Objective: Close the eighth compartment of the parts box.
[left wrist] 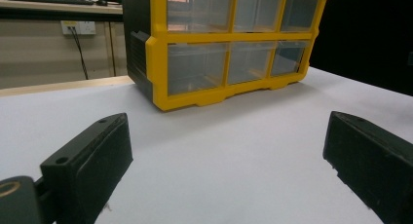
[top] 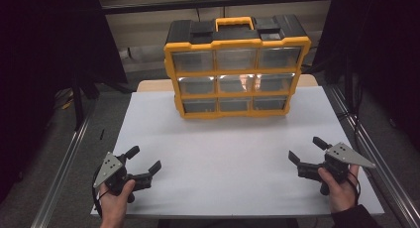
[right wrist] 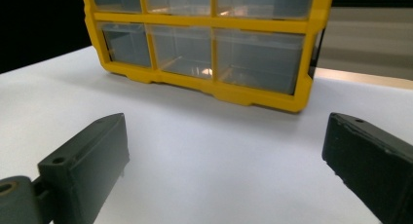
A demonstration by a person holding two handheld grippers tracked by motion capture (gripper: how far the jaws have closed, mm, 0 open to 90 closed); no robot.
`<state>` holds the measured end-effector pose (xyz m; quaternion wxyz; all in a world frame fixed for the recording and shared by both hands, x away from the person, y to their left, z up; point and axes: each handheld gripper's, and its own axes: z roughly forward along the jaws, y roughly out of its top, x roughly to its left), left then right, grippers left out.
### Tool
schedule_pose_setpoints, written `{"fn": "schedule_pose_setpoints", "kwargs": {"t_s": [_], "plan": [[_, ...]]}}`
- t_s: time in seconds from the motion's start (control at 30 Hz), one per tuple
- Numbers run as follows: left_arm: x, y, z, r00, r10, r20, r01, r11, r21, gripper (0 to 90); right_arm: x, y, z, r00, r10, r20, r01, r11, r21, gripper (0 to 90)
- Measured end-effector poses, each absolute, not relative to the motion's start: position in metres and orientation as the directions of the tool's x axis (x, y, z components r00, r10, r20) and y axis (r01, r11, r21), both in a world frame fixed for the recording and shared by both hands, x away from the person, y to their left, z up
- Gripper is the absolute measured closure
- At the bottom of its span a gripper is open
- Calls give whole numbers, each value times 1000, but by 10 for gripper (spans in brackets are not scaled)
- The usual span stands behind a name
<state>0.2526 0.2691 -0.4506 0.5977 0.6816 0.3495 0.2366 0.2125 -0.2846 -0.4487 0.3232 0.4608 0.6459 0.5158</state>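
Nine drawers [top: 236,82] closed, glare-clouded; contents hard to tell.

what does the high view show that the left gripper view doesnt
High view alone: the organizer's black top with its yellow handle, all three drawer rows, both hands, and the right gripper open near the table's right edge. Left gripper view alone: a wall socket behind the table, and the organizer's black side panel. Both: the yellow drawer organizer standing on the white table, and the left gripper, open with nothing held.

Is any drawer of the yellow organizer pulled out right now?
No, all nine drawers sit flush in the organizer frame, in the high view.
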Motion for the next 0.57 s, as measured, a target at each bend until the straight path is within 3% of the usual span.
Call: {"fn": "schedule_pose_setpoints", "kwargs": {"t_s": [0.57], "plan": [[252, 271, -453, 628, 772, -92, 213, -58, 975, 36, 198, -295, -454, -326, 943, 60, 296, 42, 954, 18]]}}
